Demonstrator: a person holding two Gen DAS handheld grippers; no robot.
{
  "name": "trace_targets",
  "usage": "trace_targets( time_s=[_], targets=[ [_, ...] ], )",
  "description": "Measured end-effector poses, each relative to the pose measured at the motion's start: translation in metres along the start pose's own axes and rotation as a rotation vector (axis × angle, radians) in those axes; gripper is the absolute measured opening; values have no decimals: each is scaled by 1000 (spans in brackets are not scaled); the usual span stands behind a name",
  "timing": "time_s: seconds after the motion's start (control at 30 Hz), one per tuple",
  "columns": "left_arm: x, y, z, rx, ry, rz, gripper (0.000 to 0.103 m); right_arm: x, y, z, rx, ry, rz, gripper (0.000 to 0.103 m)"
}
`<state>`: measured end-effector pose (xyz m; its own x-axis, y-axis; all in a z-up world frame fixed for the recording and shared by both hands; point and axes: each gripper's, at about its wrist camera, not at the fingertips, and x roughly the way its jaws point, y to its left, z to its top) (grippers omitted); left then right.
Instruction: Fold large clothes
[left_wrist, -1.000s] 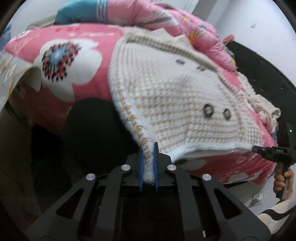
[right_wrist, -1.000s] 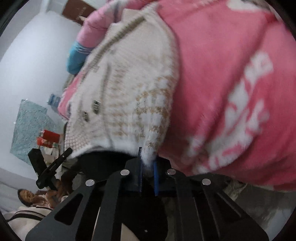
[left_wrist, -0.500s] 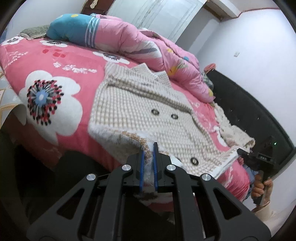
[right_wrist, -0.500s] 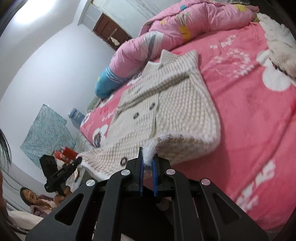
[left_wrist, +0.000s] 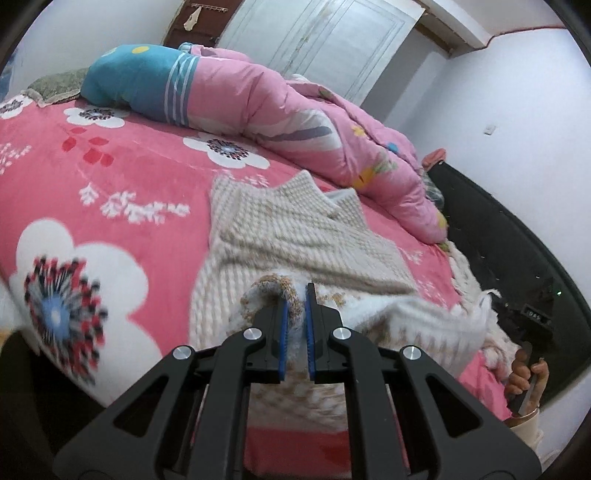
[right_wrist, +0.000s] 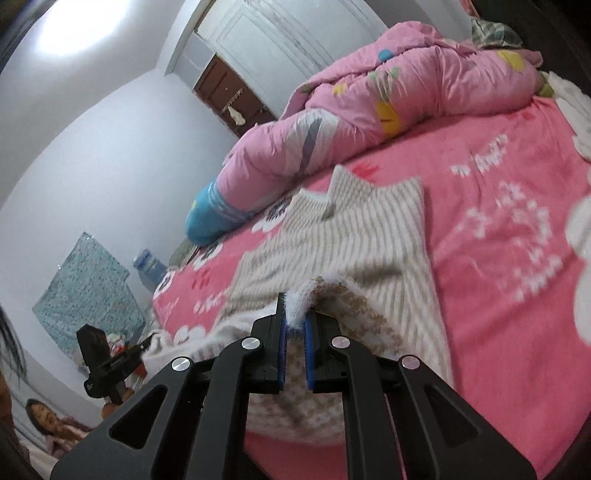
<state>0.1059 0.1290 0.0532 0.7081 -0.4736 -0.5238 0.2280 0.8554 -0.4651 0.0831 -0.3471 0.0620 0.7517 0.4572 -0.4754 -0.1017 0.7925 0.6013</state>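
Observation:
A cream and beige checked knit jacket (left_wrist: 295, 229) lies on the pink flowered bed (left_wrist: 110, 177), collar toward the far side. My left gripper (left_wrist: 295, 295) is shut on its lower hem corner, lifted and carried up over the jacket's body. In the right wrist view the same jacket (right_wrist: 354, 236) shows, and my right gripper (right_wrist: 293, 306) is shut on the other hem corner, raised likewise. The hem between the two grippers hangs as a fuzzy white fold. The right gripper's handle and a hand (left_wrist: 524, 373) appear at the left view's right edge; the left gripper (right_wrist: 107, 365) appears at the right view's lower left.
A rolled pink and blue quilt (left_wrist: 258, 96) lies along the far side of the bed. A black headboard (left_wrist: 517, 236) runs on the right. Another cream garment (left_wrist: 476, 291) sits near it. A water bottle (right_wrist: 149, 267) and a seated person (right_wrist: 48, 424) are beyond the bed.
Both grippers rose from below the bed's edge and carried the jacket's hem up and forward over its body. The buttons are now covered by the folded part.

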Motion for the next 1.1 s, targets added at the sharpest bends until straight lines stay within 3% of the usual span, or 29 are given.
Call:
trace_targets(
  time_s=[0.2, 0.33, 0.4, 0.43, 0.47, 0.53, 0.63, 0.7, 0.77, 0.97, 1.1],
  targets=[
    [57, 36, 20, -31, 56, 52, 9, 67, -36, 20, 60, 38, -83, 8],
    [90, 59, 15, -77, 130, 46, 13, 116, -73, 12, 127, 151, -165, 8],
    [100, 69, 14, -112, 160, 13, 19, 124, -87, 9, 179, 169, -142, 8],
    [101, 72, 14, -123, 164, -1, 30, 123, -89, 8, 188, 166, -126, 9],
    [98, 74, 16, -123, 143, 3, 49, 121, -90, 8, 192, 164, -117, 11],
    [83, 74, 20, -93, 66, 31, 65, 116, -87, 8, 177, 167, -131, 15],
    [68, 73, 27, -80, 35, 21, 65, 103, -77, 7, 147, 161, -156, 34],
    [54, 69, 24, -54, 21, 36, 65, 87, -70, 6, 133, 146, -173, 55],
    [40, 59, 14, -11, 33, 34, 65, 69, -63, 1, 111, 125, -222, 70],
    [8, 16, -42, 117, 131, -62, 66, 16, -62, -29, 123, 165, -271, 73],
    [8, 7, -80, 89, 212, -126, 66, -4, -65, -60, 176, 217, -277, 73]
  ],
)
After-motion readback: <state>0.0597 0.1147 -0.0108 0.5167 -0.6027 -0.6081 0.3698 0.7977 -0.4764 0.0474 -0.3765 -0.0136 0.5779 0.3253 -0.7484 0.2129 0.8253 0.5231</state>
